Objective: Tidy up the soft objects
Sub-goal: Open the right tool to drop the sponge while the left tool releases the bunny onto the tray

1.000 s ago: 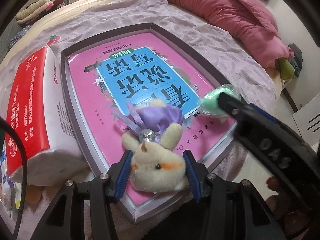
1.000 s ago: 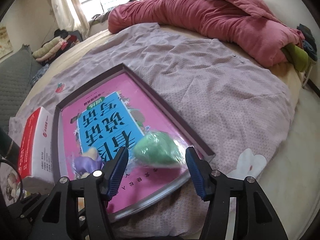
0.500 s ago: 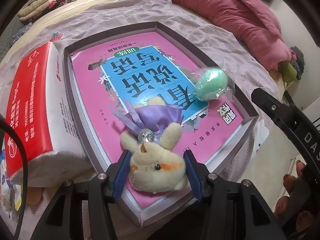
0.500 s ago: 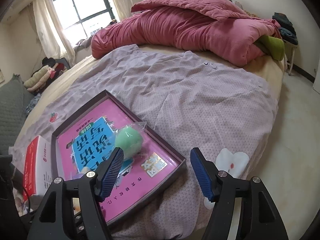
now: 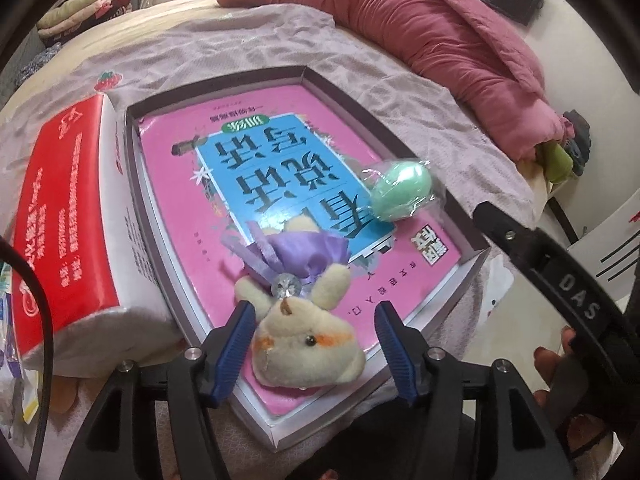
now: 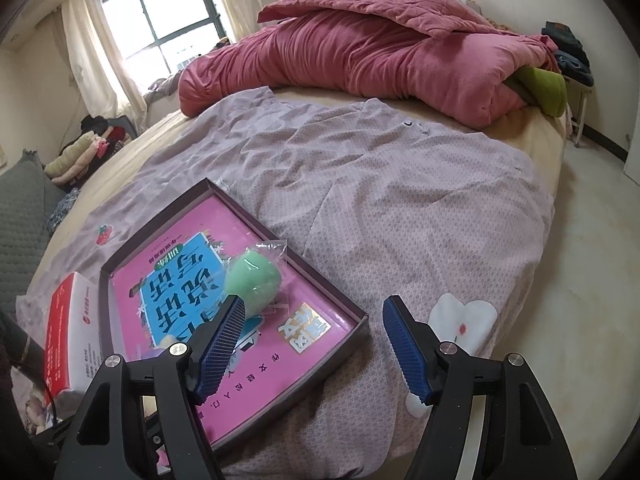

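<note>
A cream plush rabbit [image 5: 308, 348] with a purple bow lies in the near corner of a shallow dark-rimmed box [image 5: 132, 184] that holds a pink and blue book. My left gripper [image 5: 314, 312] straddles the rabbit's head. Its jaws are opening, and a gap shows between the right pad and the plush. A green soft ball [image 5: 400, 192] in clear wrap rests on the book near the box's right wall. In the right wrist view that ball [image 6: 252, 284] sits just beyond the left fingertip of my right gripper [image 6: 314, 304], which is open with nothing between its fingers.
A red and white tissue pack [image 5: 60, 232] lies against the box's left side. The box [image 6: 320, 276] sits on a lilac sheet [image 6: 400, 184] near the bed's edge. A rolled pink quilt [image 6: 360, 48] lies at the far side, with folded clothes [image 6: 76, 156] far left and bare floor [image 6: 592, 280] to the right.
My right gripper let go of the green ball, widened and drew back, leaving the ball in the box. The left jaws spread apart around the rabbit.
</note>
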Demonstrator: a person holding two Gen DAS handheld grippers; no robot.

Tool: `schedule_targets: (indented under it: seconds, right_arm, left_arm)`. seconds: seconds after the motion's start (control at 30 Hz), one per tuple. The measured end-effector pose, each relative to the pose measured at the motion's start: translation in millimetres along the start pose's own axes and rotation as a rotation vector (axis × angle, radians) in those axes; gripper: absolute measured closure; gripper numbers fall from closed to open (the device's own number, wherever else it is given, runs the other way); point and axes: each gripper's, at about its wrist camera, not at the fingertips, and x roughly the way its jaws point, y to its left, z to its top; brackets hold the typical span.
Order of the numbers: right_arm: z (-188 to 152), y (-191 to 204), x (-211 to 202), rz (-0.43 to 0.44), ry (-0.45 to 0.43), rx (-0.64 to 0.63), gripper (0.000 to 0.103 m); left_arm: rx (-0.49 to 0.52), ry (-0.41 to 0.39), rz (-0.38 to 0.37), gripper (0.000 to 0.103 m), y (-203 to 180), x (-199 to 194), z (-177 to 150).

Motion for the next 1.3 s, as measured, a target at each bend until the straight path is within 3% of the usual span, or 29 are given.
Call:
schedule_targets:
  seconds: [0.47, 0.7, 1.0, 1.3]
  right_arm:
    - [-2, 2, 0, 0.001, -0.009, -0.015, 0.03]
    - [-2, 11, -12, -0.003, -0.056, -0.053, 0.03]
    - [-4, 32, -47, 0.026, -0.191, -0.126, 0.03]
    - [-22, 87, -78, 0.121, -0.199, -0.266, 0.029]
  left_arm:
    - [0.06, -0.099, 0.044, 0.04, -6, -51, -17]
    - [0.065, -0.152, 0.077, 0.04, 2, -83, -28]
    - [-0.018, -0.172, 0.091, 0.04, 40, -118, -48]
    - [-0.154, -0.215, 0.127, 0.04, 106, -165, -74]
